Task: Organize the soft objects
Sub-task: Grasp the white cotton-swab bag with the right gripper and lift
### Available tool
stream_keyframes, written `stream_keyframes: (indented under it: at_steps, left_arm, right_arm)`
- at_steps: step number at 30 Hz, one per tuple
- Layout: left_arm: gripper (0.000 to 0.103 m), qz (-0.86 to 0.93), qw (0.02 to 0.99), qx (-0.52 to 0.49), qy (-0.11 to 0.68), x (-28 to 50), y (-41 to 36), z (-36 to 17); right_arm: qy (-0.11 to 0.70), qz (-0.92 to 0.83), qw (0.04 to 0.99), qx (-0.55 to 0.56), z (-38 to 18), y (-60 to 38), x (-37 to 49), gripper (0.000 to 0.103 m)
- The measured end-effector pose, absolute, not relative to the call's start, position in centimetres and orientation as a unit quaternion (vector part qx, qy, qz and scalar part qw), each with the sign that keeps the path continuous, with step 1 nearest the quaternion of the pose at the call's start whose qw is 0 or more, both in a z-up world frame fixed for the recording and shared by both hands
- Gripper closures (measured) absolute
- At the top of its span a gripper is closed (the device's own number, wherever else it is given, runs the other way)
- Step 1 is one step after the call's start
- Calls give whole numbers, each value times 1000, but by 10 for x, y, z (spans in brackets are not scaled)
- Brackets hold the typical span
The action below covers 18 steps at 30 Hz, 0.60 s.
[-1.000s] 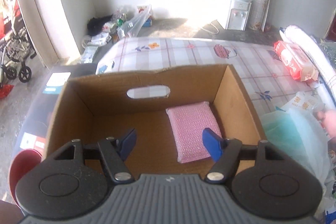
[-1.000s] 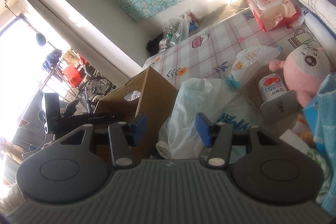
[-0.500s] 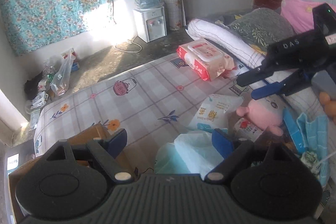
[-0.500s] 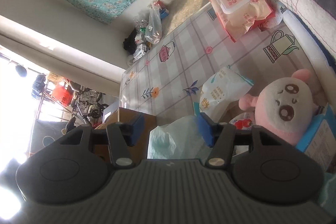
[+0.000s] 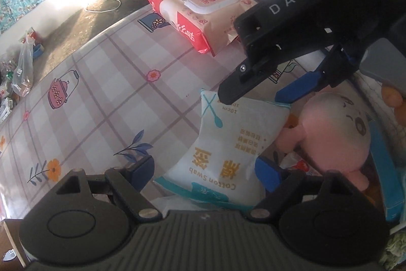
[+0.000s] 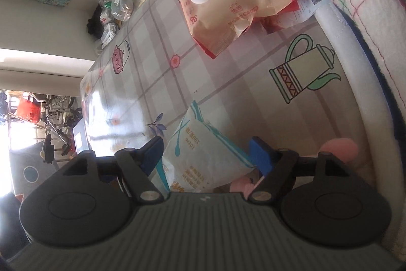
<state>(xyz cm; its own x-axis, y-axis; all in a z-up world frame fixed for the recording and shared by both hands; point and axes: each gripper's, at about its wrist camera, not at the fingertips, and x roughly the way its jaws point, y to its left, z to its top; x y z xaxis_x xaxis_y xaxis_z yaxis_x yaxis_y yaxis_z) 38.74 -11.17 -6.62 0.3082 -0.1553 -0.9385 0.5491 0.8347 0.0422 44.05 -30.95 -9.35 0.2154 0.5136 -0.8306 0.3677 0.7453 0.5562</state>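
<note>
Left wrist view: the cotton swab pack (image 5: 228, 144) lay at lower centre of the frame, on the patterned tablecloth (image 5: 101, 93), its near end resting on a crumpled white plastic bag (image 5: 172, 202).
Pack neighbours: a pink plush toy (image 5: 335, 133) touched its right edge; a wet-wipes pack (image 5: 200, 9) sat well apart toward the upper centre.
Left gripper (image 5: 205, 169): jaws wide apart, straddling the pack's near end, pads not pressing on it, nothing held.
Right gripper (image 6: 205, 151): jaws opening, the pack's far end (image 6: 200, 154) between the blue pads, no squeeze visible; in the left wrist view it reached in from the upper right (image 5: 253, 95).
Pack long axis: ran from the lower centre of the left wrist frame up toward the middle, leaning slightly right; printed face up, the "Cotton Swab" end nearest the left gripper.
Progress: judged early for this item; pack, plush and wipes all lay out loose, no container in view.
Left to do: probably close on the pack, lift it, carry it off; then the rest.
</note>
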Motion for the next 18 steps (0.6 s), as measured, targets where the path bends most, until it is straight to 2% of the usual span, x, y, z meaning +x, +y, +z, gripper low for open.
stream_keyframes:
  at_steps: [9,12,14,15,18]
  left_arm:
    - [22,-202,772,151,584,416,-111,-96]
    - [25,-196,776,140,583,420,-107,-95]
    - [26,-190,781,135,580,421,-106,-95]
    - [27,-187,783,133,578,421,-105,-95]
    - [30,-180,792,124,570,425,-103,-90]
  right_arm:
    - [645,84,667,363,-134,-293,462,27]
    - [635,96,673,368,-136,-288,466,30]
    - [625,102,679,373,-136,-286,469,42]
    - [622,105,680,375,-136,-284,469,43]
    - [603,107,700,367,-129,-281,469,54]
